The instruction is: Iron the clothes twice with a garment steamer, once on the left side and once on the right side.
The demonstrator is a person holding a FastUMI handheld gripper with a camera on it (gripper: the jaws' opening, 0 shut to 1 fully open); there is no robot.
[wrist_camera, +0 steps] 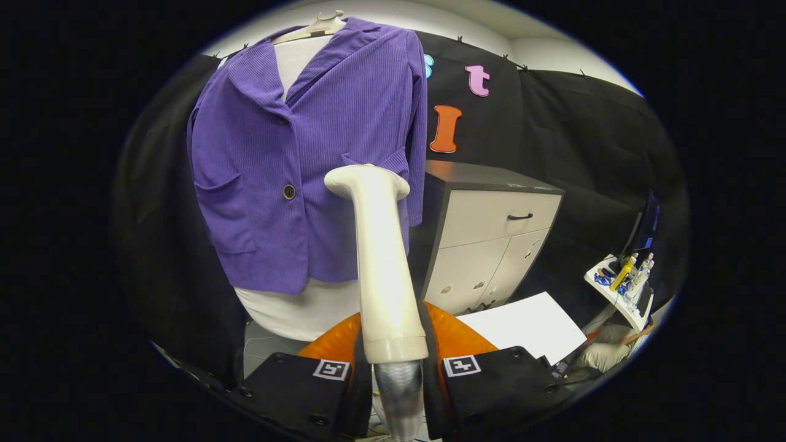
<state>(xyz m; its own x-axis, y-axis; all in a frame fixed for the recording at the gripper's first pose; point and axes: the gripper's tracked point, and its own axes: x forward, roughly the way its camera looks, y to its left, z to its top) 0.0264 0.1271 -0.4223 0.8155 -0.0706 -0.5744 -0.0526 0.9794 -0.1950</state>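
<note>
A purple ribbed jacket [288, 166] hangs on a white mannequin torso [295, 307] with a pale hanger at its neck. My gripper [396, 362] is shut on the handle of a cream garment steamer [381, 258], which rises upright between the fingers. A grey ribbed hose [399, 393] leaves the handle's lower end. The steamer's flat head [366, 179] sits near the jacket's lower front, just right of the dark button [288, 192]; whether it touches the cloth I cannot tell.
A cabinet [491, 239] with a dark top, a drawer and two pale doors stands right of the mannequin. A white sheet [528, 325] lies on the floor before it. An orange round object [454, 337] sits behind the fingers. A small white shelf [626, 282] with bottles stands far right.
</note>
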